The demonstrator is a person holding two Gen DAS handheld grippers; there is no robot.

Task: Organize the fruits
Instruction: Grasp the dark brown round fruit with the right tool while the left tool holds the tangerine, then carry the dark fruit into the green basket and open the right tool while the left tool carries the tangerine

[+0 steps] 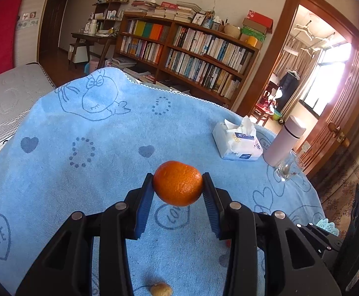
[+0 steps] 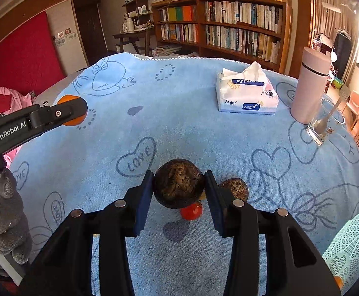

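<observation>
My left gripper [image 1: 178, 185] is shut on an orange tangerine [image 1: 177, 183], held above the blue towel [image 1: 80, 185]. In the right wrist view that same tangerine [image 2: 68, 98] shows at the far left behind the left gripper's black finger [image 2: 63, 113]. My right gripper [image 2: 179, 185] is shut on a dark brown round fruit [image 2: 178, 183], lifted off the towel [image 2: 179, 123]. Below it lie a second, smaller dark brown fruit [image 2: 235, 188] and a small red fruit [image 2: 191, 211]. A small tan fruit [image 1: 161, 289] lies under the left gripper.
A tissue pack [image 2: 247, 93], a pink flask [image 2: 309, 83] and a glass with a spoon [image 2: 325, 123] stand at the towel's far right. A pale mesh basket [image 2: 352, 244] sits at the near right corner. A gloved hand [image 2: 9, 222] shows at left.
</observation>
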